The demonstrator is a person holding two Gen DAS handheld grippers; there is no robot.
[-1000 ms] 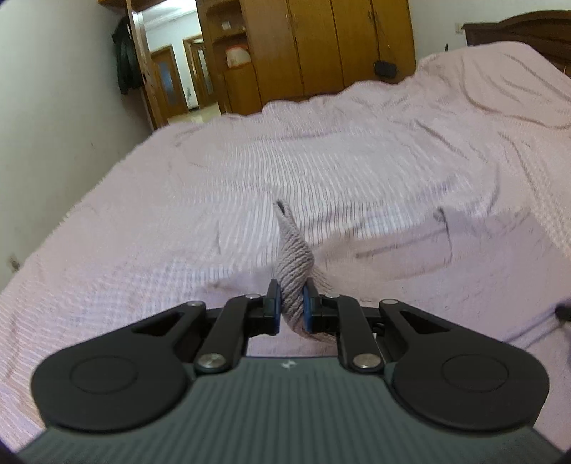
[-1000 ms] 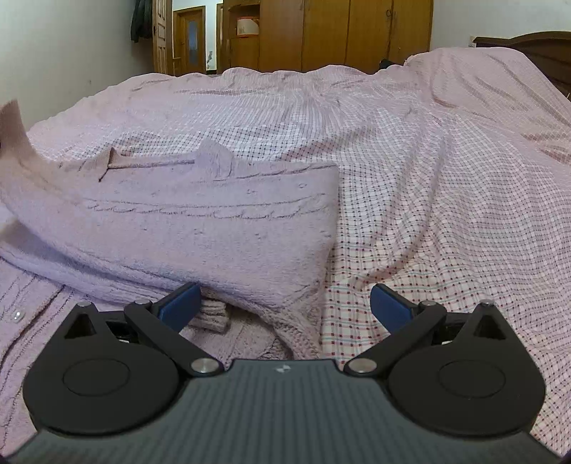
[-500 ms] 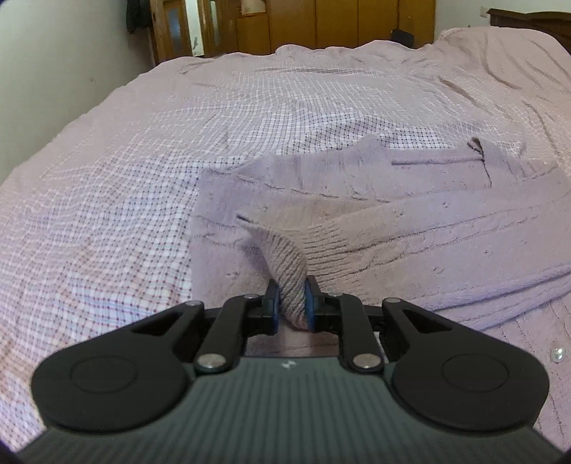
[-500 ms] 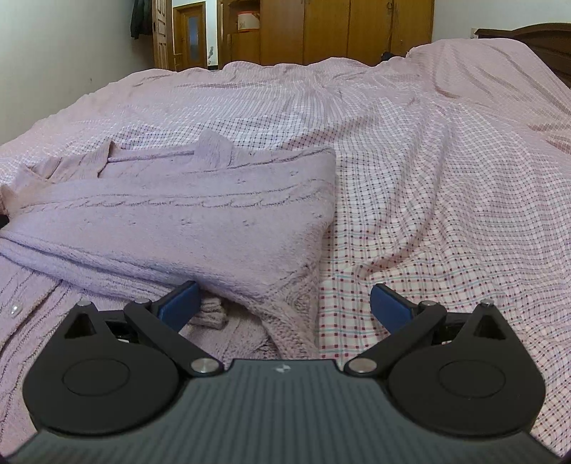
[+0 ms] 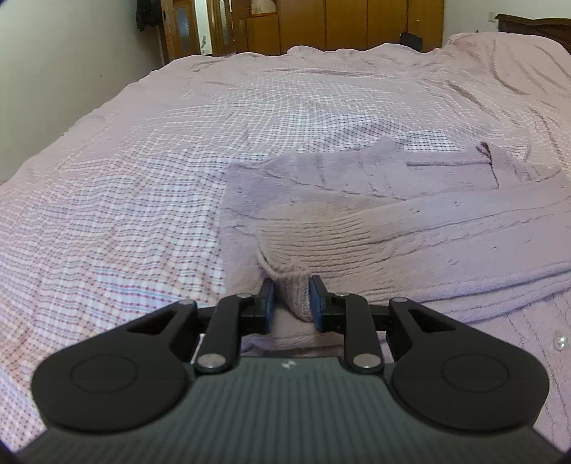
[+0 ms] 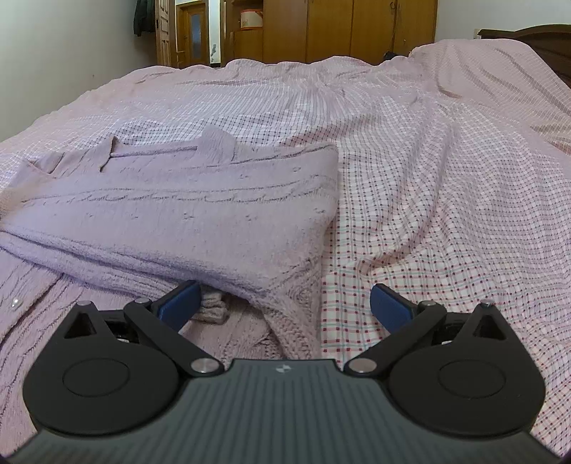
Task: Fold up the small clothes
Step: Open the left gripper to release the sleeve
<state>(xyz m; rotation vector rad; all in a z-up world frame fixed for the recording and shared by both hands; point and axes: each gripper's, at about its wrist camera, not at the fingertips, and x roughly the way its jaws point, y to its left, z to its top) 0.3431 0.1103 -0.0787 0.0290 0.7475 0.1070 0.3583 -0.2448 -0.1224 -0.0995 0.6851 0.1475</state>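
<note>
Both sleeves lie across the cardigan; the left hand-held gripper, jaws just widening, loosens around its cuff, while the right hand-held gripper stands apart, empty; the crosswise fold remains.

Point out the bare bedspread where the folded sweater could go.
Bare checked bedspread lies right of the sweater, beside the open right gripper; more lies left of it. It is crowded at the left gripper, whose jaws, just opening, straddle the sleeve cuff.

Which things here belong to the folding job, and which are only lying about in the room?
Job:
- lilac knitted cardigan
- its sleeve cuff between the left gripper pads, jaws just opening
- right gripper, open beside the cardigan

Just there:
- checked bedspread
- wooden wardrobe
- dark garment hanging by the door
</note>
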